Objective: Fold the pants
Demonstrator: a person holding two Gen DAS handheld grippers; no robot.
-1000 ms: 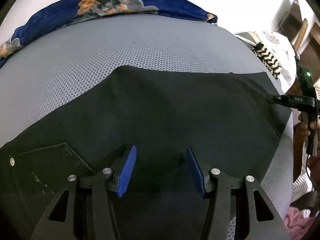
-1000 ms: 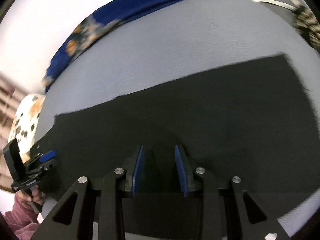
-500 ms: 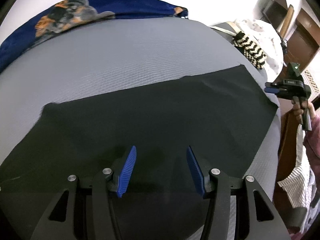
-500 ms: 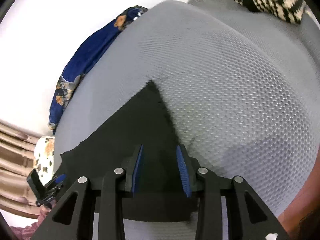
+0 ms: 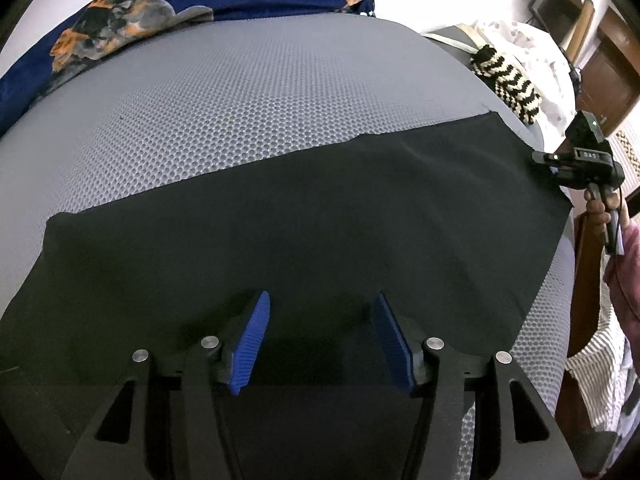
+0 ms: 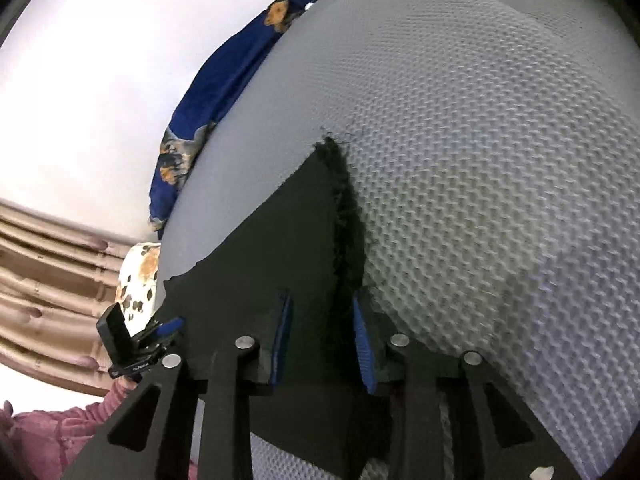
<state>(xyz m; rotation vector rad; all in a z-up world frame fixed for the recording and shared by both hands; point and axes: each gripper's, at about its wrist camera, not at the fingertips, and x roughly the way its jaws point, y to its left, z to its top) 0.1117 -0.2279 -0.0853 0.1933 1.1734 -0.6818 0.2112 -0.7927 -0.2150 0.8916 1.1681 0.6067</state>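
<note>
Because the pants [image 5: 304, 240] must lie flat before the next fold, I hold one gripper at each end of the cloth. Ahead of the left gripper [image 5: 322, 336] the black fabric spreads wide across the grey mesh surface [image 5: 248, 92]; its jaws stand spread and are opening, with cloth below the blue ribbed pads [image 5: 252, 340] but none pinched, as far as I can judge. The right gripper [image 6: 322, 344] sits at the hem end, jaws closing, with the frayed edge [image 6: 340, 216] running forward from between them; whether the pads already press it I cannot tell. The pants look matte, thin and limp, a long band with one shallow crease. The mesh is honeycomb-textured and slightly domed. Beyond the jaws lies a blue patterned cloth [image 5: 132, 12].
</note>
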